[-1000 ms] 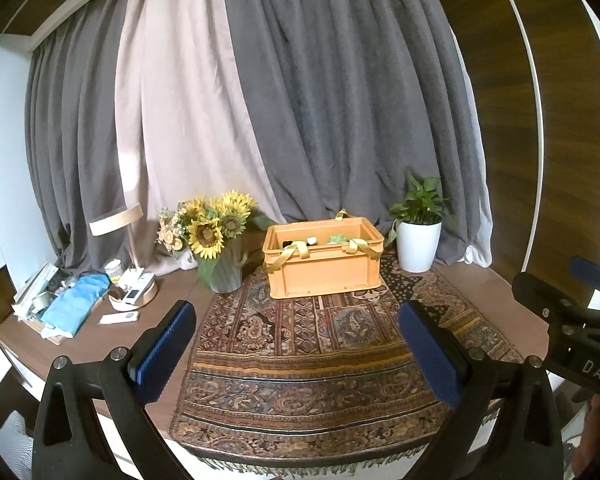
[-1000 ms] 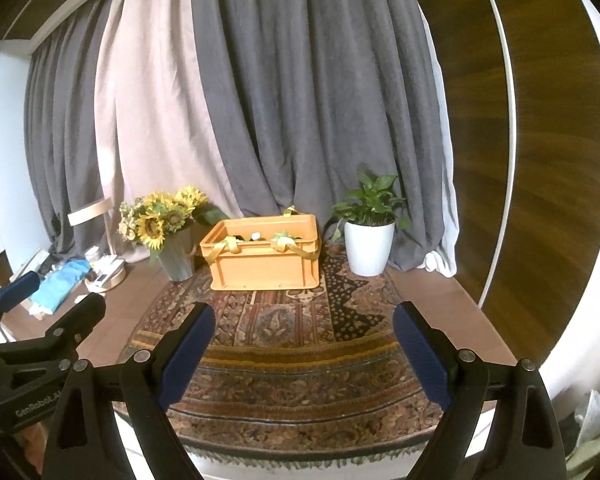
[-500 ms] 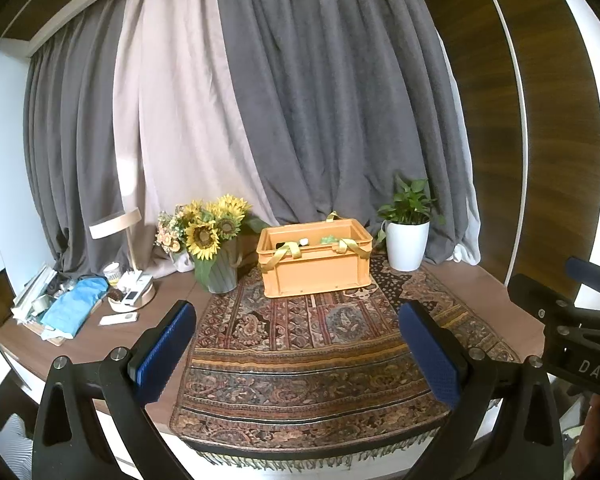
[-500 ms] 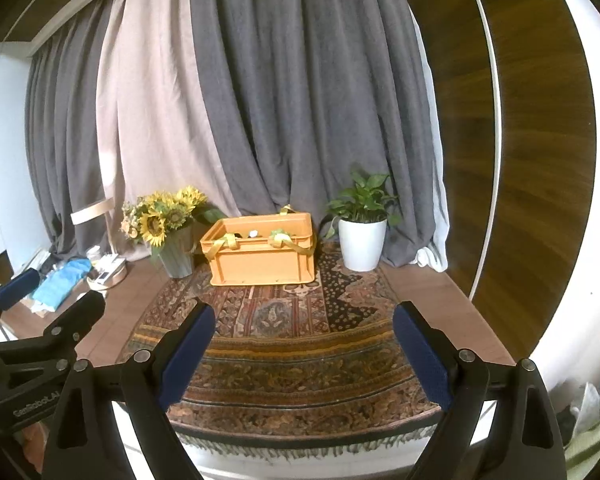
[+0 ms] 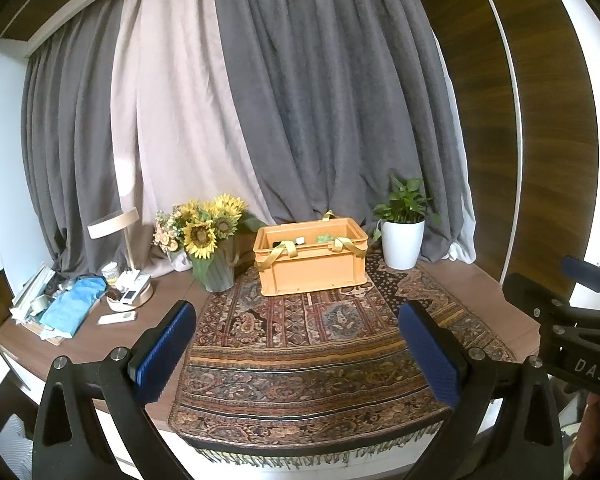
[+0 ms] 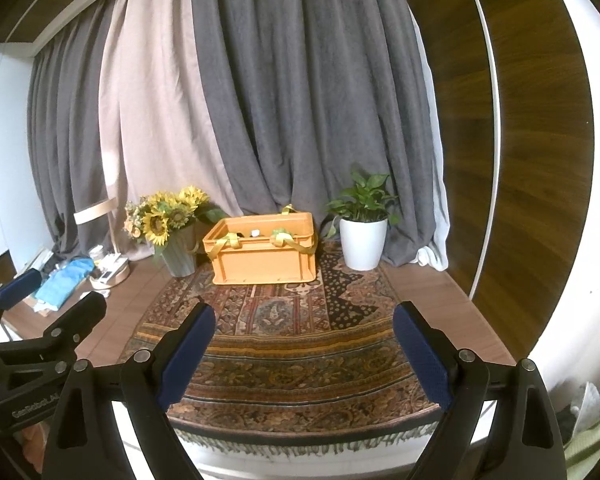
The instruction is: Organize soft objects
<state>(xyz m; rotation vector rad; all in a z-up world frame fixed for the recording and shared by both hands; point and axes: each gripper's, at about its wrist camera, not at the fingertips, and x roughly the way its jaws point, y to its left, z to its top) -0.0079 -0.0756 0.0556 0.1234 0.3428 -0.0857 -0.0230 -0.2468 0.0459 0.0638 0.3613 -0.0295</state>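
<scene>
An orange crate (image 5: 311, 260) with yellow strap handles stands at the back of a patterned rug (image 5: 324, 344); it also shows in the right wrist view (image 6: 265, 250). Small soft items, white and green (image 5: 324, 237), peek over its rim. My left gripper (image 5: 298, 356) is open and empty, well in front of the crate above the rug's near edge. My right gripper (image 6: 302, 354) is open and empty too, equally far back. Each gripper shows at the edge of the other's view.
A vase of sunflowers (image 5: 210, 242) stands left of the crate, a white potted plant (image 5: 403, 236) to its right. A blue cloth (image 5: 74, 306), a lamp (image 5: 114, 224) and small clutter lie at the table's left. Grey curtains hang behind.
Both grippers have pulled back and risen a little, so the crate looks smaller and farther. Both stay open and empty.
</scene>
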